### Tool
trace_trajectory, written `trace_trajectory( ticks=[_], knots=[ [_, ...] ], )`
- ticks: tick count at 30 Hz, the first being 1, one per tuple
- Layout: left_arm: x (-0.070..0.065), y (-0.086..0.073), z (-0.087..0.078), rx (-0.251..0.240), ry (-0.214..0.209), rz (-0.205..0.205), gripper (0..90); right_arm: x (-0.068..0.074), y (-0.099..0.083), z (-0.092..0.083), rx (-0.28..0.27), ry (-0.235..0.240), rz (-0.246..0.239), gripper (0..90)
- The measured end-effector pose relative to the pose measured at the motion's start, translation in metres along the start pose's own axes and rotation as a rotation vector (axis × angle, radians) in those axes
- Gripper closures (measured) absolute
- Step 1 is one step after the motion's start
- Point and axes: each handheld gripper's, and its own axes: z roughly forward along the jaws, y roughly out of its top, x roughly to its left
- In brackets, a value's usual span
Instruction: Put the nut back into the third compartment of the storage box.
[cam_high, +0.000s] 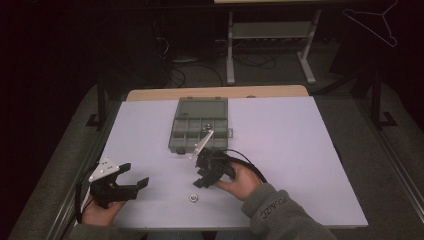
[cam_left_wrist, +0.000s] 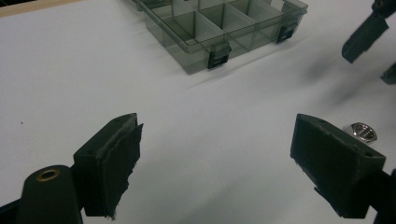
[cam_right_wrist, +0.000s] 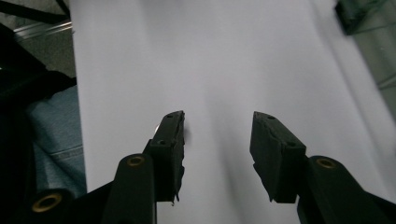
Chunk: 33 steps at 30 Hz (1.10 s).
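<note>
Lying flat on the white table (cam_high: 300, 150), a small metal nut (cam_high: 193, 198) sits near the front edge, between the two grippers and closer to the right one. It is a squat, silvery piece with flat sides and a hole through the middle, bright against the pale surface. Its hole faces straight up, and it has no long side to speak of. In the left gripper view the nut (cam_left_wrist: 364, 131) shows just beyond the tip of the right-hand jaw, not touching it.

A person's left gripper (cam_high: 134, 176) is held low over the table's front left, jaws wide apart with nothing between them. The right gripper (cam_high: 203, 176) hangs just behind the nut and a little to its right, tipped down toward the table, jaws partly apart and empty; in the right gripper view bare tabletop shows between them.

Behind the right gripper stands a grey see-through parts box (cam_high: 199, 125), its lid laid open and its long side running away from the person. Small metal pieces lie in one of its compartments.
</note>
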Motion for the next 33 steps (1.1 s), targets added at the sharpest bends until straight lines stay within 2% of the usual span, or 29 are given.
trace_trajectory(
  ticks=[5, 10, 20, 24, 31, 33],
  knots=[
    [0.000, 0.000, 0.000, 0.001, 0.001, 0.002, 15.2, 0.013, -0.001, 0.015, 0.034, 0.022, -0.028, 53.6],
    [0.000, 0.000, 0.000, 0.001, 0.000, 0.001, 15.2, 0.017, -0.004, 0.026, 0.047, 0.048, -0.034, 54.5],
    [0.000, 0.000, 0.000, 0.000, -0.001, 0.000, 15.2, 0.024, -0.006, 0.044, 0.095, 0.045, -0.064, 60.3],
    [0.000, 0.000, 0.000, -0.001, -0.001, 0.000, 15.2, 0.026, -0.006, 0.046, 0.104, 0.025, -0.081, 66.8],
    [0.000, 0.000, 0.000, 0.000, -0.001, 0.001, 15.2, 0.025, -0.004, 0.043, 0.113, 0.031, -0.090, 69.1],
    [0.000, 0.000, 0.000, 0.000, 0.000, 0.000, 15.2, 0.023, -0.003, 0.040, 0.105, 0.038, -0.075, 69.1]
  ],
)
